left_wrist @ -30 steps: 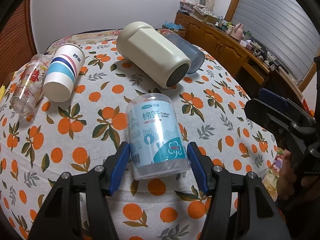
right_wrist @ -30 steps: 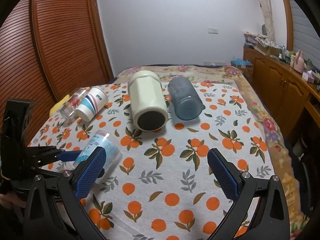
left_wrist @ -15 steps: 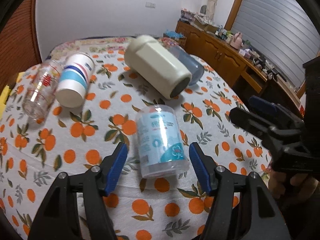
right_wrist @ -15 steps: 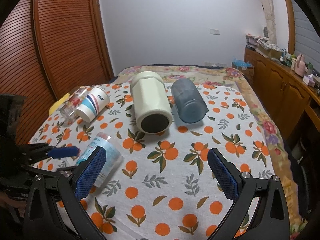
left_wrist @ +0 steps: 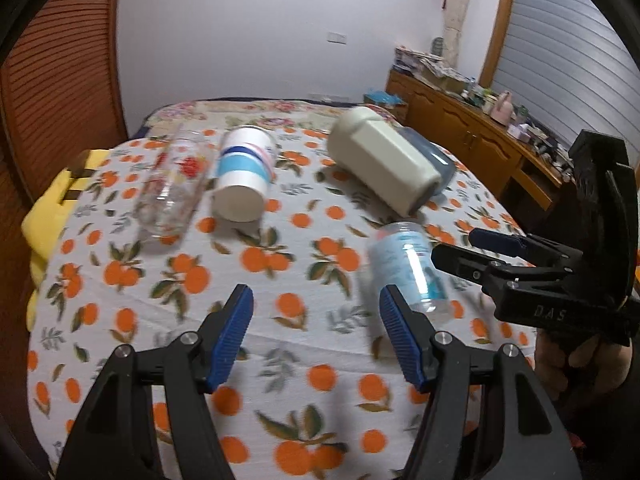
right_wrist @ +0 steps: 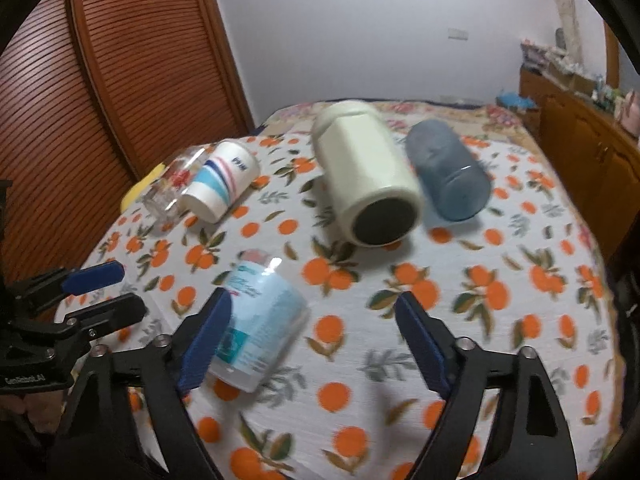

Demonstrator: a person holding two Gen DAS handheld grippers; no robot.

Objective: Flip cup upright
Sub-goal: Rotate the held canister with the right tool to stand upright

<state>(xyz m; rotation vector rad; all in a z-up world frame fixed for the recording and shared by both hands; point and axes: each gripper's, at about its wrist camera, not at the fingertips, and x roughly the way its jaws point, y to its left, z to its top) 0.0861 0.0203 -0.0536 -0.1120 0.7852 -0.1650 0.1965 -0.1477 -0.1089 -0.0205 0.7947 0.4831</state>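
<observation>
The tablecloth (left_wrist: 280, 344), white with oranges and leaves, spreads under and ahead of both grippers. On it, well ahead of the right gripper (right_wrist: 316, 336), lies the cream jug (right_wrist: 366, 180) on its side, its dark end facing the camera; it is the biggest vessel. Touching or just beside it on its right lies the blue-grey tumbler (right_wrist: 450, 172), also on its side. Far ahead and to the left of the right gripper lies the striped paper cup (right_wrist: 222, 182), toppled, with the clear printed glass (right_wrist: 172, 188) lying just beyond it on the left. In the left wrist view the same two, the striped paper cup (left_wrist: 244, 176) and the glass (left_wrist: 172, 188), lie ahead of the left gripper (left_wrist: 316, 332), slightly left of its line.

The cotton-swab jar (right_wrist: 256, 328) lies on its side, tilted, just inside the right gripper's left finger, which overlaps it in view; whether they touch is unclear. Seen from the left gripper, the jar (left_wrist: 408, 268) sits just outside its right fingertip.

Both grippers stand wide apart, holding nothing.
</observation>
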